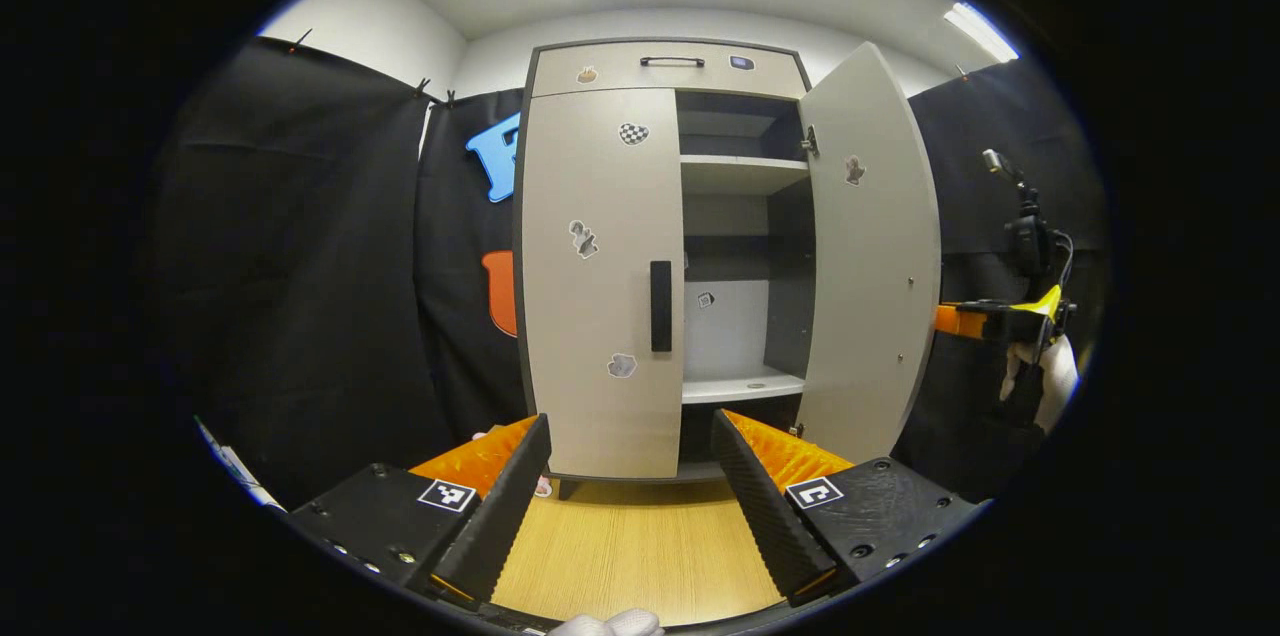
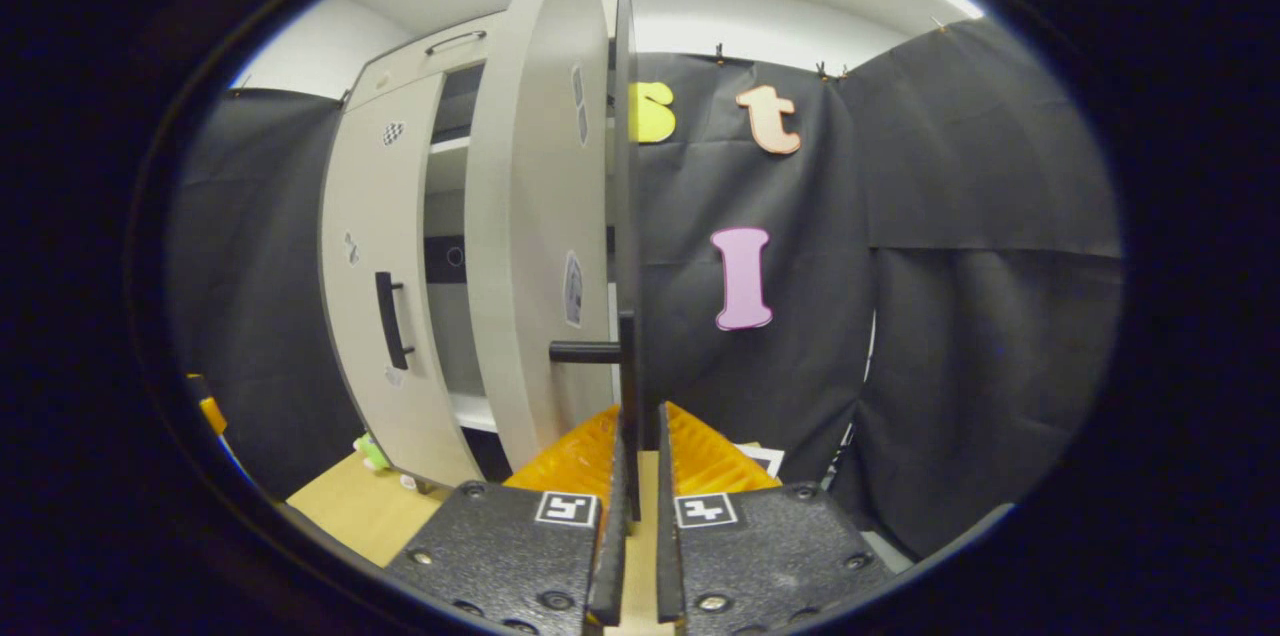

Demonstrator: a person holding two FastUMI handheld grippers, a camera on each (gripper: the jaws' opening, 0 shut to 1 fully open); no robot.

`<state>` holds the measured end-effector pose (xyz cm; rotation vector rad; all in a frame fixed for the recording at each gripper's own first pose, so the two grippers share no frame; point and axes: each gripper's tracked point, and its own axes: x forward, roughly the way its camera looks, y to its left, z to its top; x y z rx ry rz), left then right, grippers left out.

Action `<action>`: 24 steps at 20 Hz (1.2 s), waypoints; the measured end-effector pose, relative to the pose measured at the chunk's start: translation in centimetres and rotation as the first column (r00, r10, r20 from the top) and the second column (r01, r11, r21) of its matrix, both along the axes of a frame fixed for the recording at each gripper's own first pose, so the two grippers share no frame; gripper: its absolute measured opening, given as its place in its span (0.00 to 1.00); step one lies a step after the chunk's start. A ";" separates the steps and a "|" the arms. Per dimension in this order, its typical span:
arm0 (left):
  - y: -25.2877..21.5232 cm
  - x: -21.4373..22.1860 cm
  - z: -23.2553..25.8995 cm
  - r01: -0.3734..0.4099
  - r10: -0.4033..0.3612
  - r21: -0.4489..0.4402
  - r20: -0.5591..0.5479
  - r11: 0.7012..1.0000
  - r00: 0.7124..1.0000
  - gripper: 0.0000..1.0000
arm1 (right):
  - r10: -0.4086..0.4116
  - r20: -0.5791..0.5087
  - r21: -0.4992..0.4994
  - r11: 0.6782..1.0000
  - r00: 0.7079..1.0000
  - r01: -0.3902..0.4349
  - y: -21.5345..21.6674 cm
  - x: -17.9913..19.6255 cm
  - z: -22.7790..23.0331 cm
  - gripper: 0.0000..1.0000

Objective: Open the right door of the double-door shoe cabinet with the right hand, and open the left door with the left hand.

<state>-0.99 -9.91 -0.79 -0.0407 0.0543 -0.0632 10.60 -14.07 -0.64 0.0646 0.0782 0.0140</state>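
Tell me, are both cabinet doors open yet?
Not yet, about halfway. Done: the right door is swung wide open, so the shelves show. In hand: the right gripper is shut on the right door's handle. Left: the left door is closed. The left gripper is open, short of its black handle, and must grab it and pull.

One shoe cabinet (image 1: pixel 640 66) is shown, with two doors, two door handles, one drawer and five stickers.
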 end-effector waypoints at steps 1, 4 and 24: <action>0.3 0.1 0.0 0.000 0.000 0.002 0.000 1.000 1.000 0.97 | -0.013 0.008 -0.001 1.000 1.000 0.013 -0.1 -0.8 0.6 0.28; 1.4 0.7 -0.1 -0.009 0.009 0.012 0.004 1.000 1.000 0.97 | -0.029 0.042 0.027 0.999 0.999 0.027 0.9 -3.8 1.9 0.53; 0.7 14.0 1.9 0.071 -0.073 0.026 0.062 0.997 0.995 0.96 | 0.032 -0.013 0.016 0.999 0.999 -0.032 12.2 -9.4 -2.1 1.00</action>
